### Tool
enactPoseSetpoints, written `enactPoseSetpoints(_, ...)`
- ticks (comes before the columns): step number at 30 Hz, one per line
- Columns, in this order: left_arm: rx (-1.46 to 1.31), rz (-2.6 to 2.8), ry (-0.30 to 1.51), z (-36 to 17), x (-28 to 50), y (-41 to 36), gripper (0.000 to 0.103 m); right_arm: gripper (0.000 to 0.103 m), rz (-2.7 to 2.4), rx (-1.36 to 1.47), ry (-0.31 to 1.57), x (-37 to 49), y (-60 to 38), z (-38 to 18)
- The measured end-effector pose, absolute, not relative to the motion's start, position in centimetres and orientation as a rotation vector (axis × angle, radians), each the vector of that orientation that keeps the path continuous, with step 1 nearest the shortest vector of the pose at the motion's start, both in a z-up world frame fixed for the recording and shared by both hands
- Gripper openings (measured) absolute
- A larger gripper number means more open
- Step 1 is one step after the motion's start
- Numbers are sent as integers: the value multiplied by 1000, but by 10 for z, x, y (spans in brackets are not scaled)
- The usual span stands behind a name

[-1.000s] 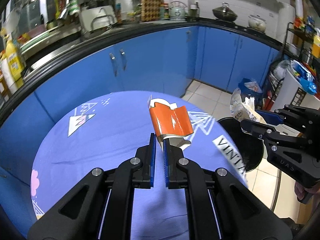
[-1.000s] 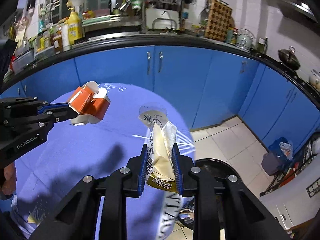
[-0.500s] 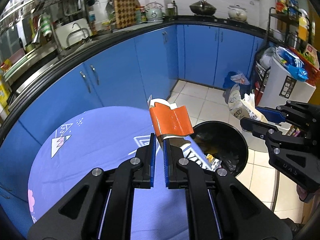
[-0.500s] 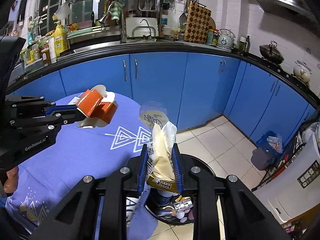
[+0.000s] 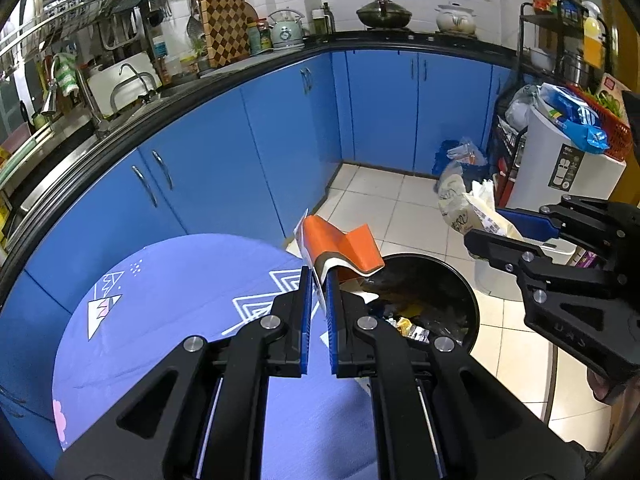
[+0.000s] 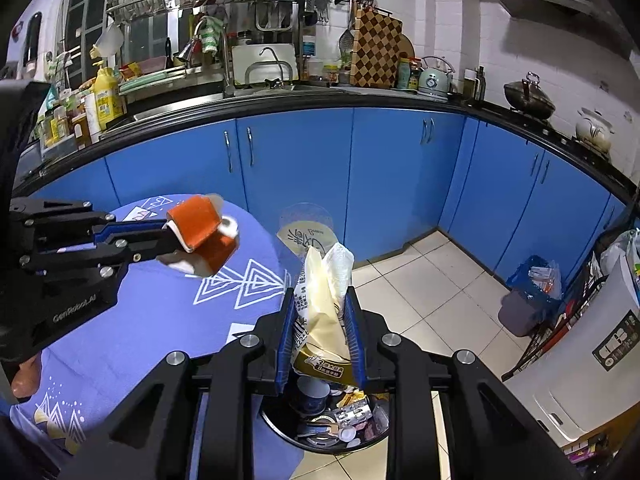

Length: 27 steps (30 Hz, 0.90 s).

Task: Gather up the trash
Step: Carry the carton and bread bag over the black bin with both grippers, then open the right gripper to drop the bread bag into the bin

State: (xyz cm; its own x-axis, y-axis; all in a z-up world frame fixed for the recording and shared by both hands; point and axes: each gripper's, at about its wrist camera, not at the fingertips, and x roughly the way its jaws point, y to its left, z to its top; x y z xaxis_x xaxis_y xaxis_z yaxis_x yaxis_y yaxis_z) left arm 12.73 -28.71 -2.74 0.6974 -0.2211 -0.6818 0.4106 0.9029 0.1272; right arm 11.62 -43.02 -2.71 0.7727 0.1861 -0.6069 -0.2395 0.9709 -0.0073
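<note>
Trash rides in both our tongs: the left tongs (image 5: 318, 280) pinch an orange carton (image 5: 340, 246), the right tongs (image 6: 322, 312) clamp a cream wrapper (image 6: 324, 304) whose small print we cannot read. Both hang over the black bin (image 5: 466, 292) at the edge of the purple surface (image 5: 168, 312); our tongs hide much of its contents. "GenRobot.AI" marks the left tongs. Farther off stand blue cabinets (image 6: 300, 168) and a white appliance (image 5: 560, 168).
</note>
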Motion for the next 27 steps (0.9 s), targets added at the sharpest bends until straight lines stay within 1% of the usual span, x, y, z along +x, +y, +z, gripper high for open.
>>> enactPoseSetpoints(16, 309, -397, 747, -44, 154, -322, 8, 23, 223, -46, 724, 145, -451, -65)
enactPoseSetpoints(19, 318, -400, 747, -45, 158, -329, 8, 26, 213, -36, 725, 149, -456, -69)
enactPoseSetpoints(20, 322, -401, 748, -45, 159, -331, 8, 30, 201, -39, 726, 151, -458, -70)
enactPoseSetpoints(21, 323, -402, 749, -46, 160, -332, 8, 42, 195, -33, 726, 152, -460, -71)
enactPoseSetpoints(22, 326, -404, 751, -47, 162, -334, 8, 50, 190, -26, 720, 152, -463, -71)
enactPoseSetpoints(23, 328, -405, 753, -47, 163, -336, 7, 67, 175, -24, 706, 152, -466, -71)
enactPoseSetpoints(24, 329, -408, 754, -48, 165, -339, 7, 76, 164, -25, 690, 150, -469, -71)
enactPoseSetpoints(27, 329, -422, 760, -51, 168, -346, 7, 77, 118, -45, 676, 149, -476, -72)
